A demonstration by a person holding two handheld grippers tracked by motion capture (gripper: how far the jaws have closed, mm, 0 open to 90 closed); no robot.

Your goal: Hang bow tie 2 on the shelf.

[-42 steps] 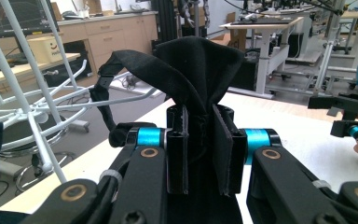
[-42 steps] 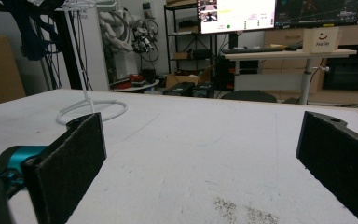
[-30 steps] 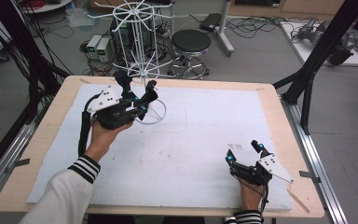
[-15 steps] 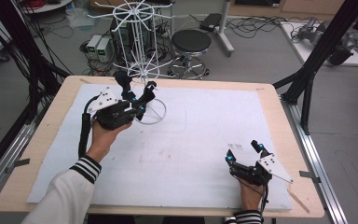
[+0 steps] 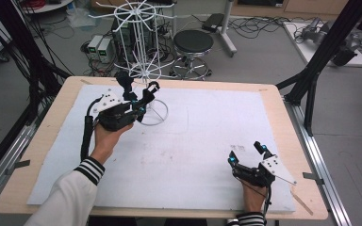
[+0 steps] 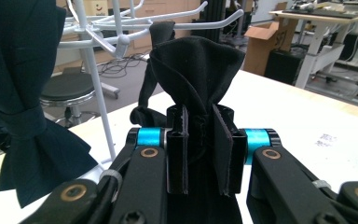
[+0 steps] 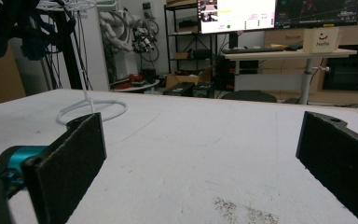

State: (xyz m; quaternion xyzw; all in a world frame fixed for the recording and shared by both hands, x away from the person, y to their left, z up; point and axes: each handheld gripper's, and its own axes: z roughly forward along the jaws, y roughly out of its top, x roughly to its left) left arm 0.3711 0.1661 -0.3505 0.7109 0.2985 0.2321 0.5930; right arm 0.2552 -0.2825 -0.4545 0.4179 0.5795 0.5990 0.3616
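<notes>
Little has moved since the earlier frames: in the high view, the left gripper point(image 5: 140, 96) holds at the white wire display rack point(image 5: 143, 56) near the white-covered surface point(image 5: 207, 132)'s far edge, while the right gripper point(image 5: 246, 155) rests at the near edge. Its own view shows the left gripper's fingers point(image 6: 179, 140) pinching a black cloth pouch point(image 6: 193, 70) just below the rack's hooks. Right gripper view: fingers point(image 7: 72, 161) spread wide, empty.

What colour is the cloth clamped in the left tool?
Black. The cloth in the left tool shows best in the left gripper view.
</notes>
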